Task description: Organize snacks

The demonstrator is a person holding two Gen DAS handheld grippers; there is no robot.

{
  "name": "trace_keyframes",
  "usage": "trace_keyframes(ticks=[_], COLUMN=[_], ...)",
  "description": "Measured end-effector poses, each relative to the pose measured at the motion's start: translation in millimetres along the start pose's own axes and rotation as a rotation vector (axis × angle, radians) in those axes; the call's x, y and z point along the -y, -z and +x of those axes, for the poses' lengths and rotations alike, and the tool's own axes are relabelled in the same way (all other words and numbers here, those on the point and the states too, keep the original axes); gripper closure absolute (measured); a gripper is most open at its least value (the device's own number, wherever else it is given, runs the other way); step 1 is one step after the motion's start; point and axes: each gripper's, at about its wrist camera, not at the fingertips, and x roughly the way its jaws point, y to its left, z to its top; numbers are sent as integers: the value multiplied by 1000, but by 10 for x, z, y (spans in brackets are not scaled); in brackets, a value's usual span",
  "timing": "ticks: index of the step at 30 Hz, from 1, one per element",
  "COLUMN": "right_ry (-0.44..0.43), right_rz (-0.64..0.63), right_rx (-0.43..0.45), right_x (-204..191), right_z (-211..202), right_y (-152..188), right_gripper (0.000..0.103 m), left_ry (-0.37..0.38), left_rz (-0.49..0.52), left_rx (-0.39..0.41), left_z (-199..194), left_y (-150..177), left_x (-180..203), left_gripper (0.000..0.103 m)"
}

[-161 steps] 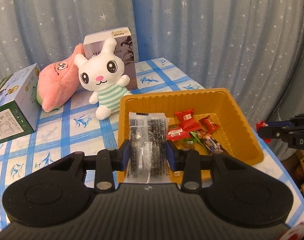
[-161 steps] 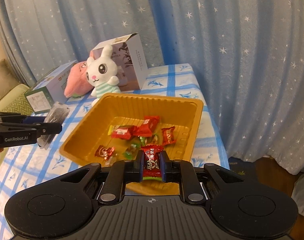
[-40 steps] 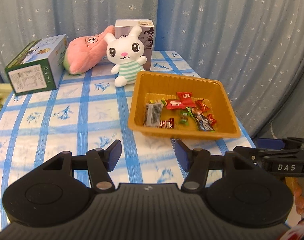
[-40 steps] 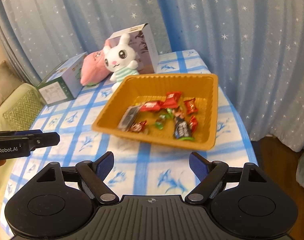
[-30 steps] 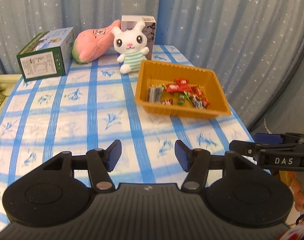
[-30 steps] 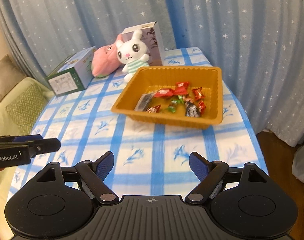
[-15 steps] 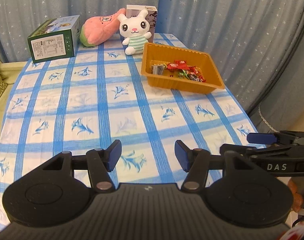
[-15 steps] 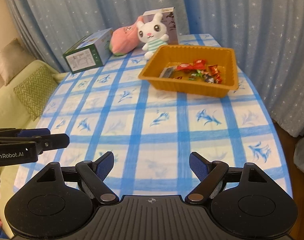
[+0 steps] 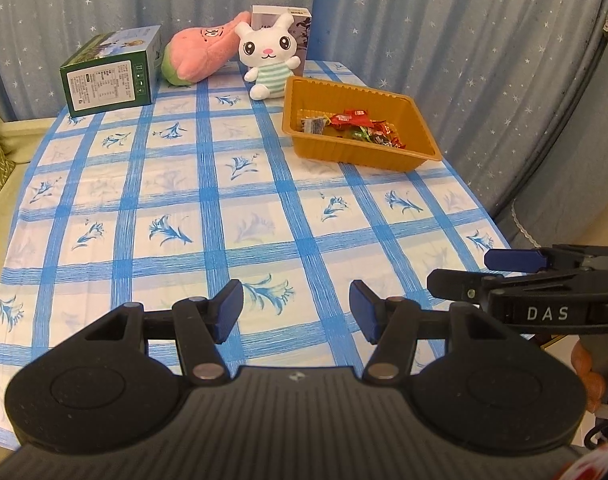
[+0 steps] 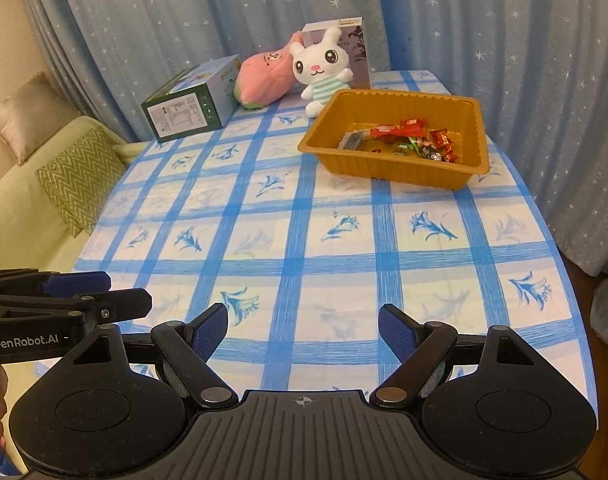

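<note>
An orange plastic tray point(image 9: 420, 117) point(image 10: 478, 128) stands at the table's far right and holds several wrapped snacks point(image 9: 354, 126) point(image 10: 408, 138), among them a dark clear-wrapped pack point(image 10: 352, 139) and red candies. My left gripper point(image 9: 296, 310) hovers open over the near part of the table, far from the tray, with nothing between its blue pads. My right gripper point(image 10: 303, 330) is open too, empty, above the table's near edge. Each gripper shows in the other's view: the right one point(image 9: 508, 266) and the left one point(image 10: 80, 286).
A blue-checked cloth point(image 9: 224, 208) covers the table. At the far end stand a green box point(image 9: 112, 72), a pink plush point(image 9: 200, 54), a white rabbit plush point(image 9: 270, 58) and a grey box point(image 9: 300, 20). Starred curtains hang behind. A sofa with a green cushion point(image 10: 80, 176) is left.
Both grippers have drawn back from the tray toward the table's near edge, so the tray looks smaller and farther. Both stay open and empty.
</note>
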Motion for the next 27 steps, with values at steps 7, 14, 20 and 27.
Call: trace_keyframes(ticks=[7,14,20,27], right_ry=[0,2,2,1], right_rz=[0,6,6,6], right_rx=[0,-1,-1,-2], right_x=[-1,0,5,8], right_z=[-6,-13,-13,-10], right_y=[7,19,16,13], right_gripper=[21,21,21,21], left_ry=[2,6,5,5], left_rz=[0,3,2,3], left_rx=[-1,-3,-3,-3], left_z=[-12,-6,4,7], left_y=[7,18,12,9], left_x=[-4,24,29,32], left_gripper=[47,47,47,47])
